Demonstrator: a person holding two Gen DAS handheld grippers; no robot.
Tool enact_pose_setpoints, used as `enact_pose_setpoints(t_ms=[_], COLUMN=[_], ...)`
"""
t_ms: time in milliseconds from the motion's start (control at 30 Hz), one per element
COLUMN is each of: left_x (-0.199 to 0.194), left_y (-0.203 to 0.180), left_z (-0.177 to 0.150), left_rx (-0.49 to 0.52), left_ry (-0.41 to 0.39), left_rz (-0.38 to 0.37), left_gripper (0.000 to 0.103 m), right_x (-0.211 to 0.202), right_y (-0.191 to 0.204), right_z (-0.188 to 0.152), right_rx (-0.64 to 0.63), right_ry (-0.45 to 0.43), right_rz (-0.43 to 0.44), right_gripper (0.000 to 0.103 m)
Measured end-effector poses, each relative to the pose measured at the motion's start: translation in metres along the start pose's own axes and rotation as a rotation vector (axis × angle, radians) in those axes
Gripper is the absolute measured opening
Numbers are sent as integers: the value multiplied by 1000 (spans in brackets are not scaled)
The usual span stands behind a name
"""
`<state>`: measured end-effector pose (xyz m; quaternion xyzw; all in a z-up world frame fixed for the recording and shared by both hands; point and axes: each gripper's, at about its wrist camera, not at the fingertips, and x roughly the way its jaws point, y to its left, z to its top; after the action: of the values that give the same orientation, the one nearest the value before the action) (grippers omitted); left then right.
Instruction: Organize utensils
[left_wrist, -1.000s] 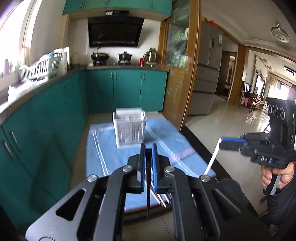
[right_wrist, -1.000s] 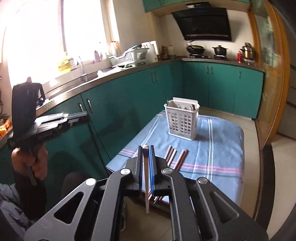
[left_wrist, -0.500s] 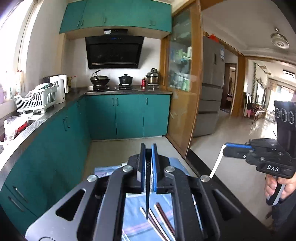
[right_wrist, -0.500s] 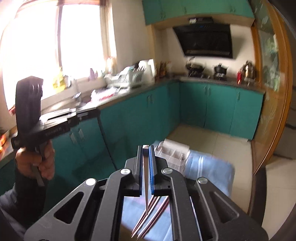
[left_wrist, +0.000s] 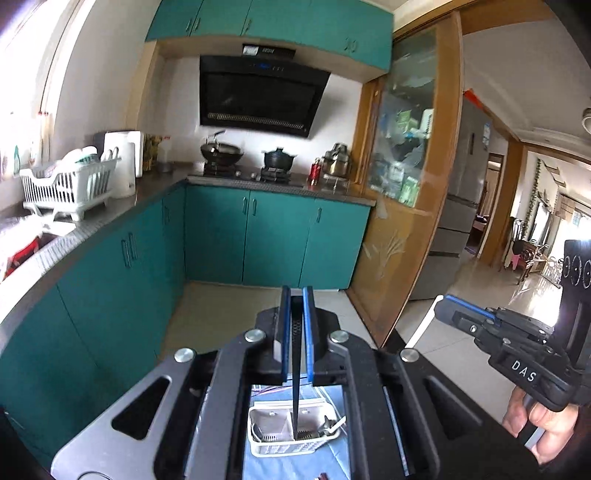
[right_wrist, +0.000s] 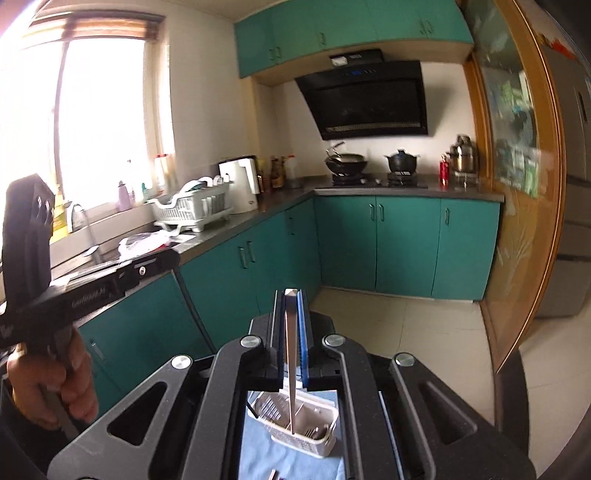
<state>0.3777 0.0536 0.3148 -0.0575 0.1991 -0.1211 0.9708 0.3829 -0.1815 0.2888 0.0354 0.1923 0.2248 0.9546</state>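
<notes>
A dark chopstick (left_wrist: 295, 373) is pinched between the blue pads of the left gripper (left_wrist: 296, 334) and hangs straight down, its tip inside the white basket (left_wrist: 291, 445) near the divider between two compartments. The right gripper (right_wrist: 291, 334) is clenched on a pale chopstick (right_wrist: 291, 369), which also points down with its tip in the basket (right_wrist: 325, 439). The basket stands on a blue cloth (right_wrist: 266, 458) directly below both sets of jaws and already holds some metal cutlery (left_wrist: 328, 424) at its right end. Each gripper is held in a hand (right_wrist: 55, 384).
</notes>
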Motion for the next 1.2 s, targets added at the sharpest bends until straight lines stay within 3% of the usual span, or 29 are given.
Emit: enact_pose_setpoints(t_ms=[333, 567, 600, 633, 667, 700, 767, 833, 900, 967, 1100, 1200], left_x=[104, 129, 128, 123, 116, 104, 70, 21, -19, -62, -115, -136], left_y=[30, 33, 33, 34, 33, 33, 35, 36, 36, 36, 33, 23], left_z=[-85, -125, -127, -128, -127, -127, -126, -131, -144, -169, -237, -285], left_rx=[-12, -21, -16, -6, 0, 4, 3, 8, 19, 28, -25, -57], left_ry=[59, 83, 77, 65, 50, 28, -12, -56, -91, -104, -12, 57], left_rz=[49, 30, 32, 44, 54, 60, 43, 39, 46, 72, 70, 77], left_gripper=[6, 7, 19, 48, 63, 75, 78, 88, 96, 98, 99, 99], right_x=[89, 120, 121, 118, 113, 102, 74, 33, -19, -63, -118, -139], right_y=[-19, -20, -22, -24, -26, -28, -31, -30, -25, -20, -8, 7], right_z=[-67, -103, -105, -107, -107, -107, -107, -111, -125, -146, -205, -263], right_rx=[52, 55, 58, 65, 71, 84, 93, 87, 81, 79, 98, 128], right_ry=[73, 133, 137, 134, 128, 110, 65, 26, -25, -64, -34, 38], right_rz=[-5, -6, -10, -19, -26, -35, -28, -47, -45, -75, -107, -126], right_gripper=[6, 7, 12, 19, 36, 45, 45, 46, 63, 76, 78, 79])
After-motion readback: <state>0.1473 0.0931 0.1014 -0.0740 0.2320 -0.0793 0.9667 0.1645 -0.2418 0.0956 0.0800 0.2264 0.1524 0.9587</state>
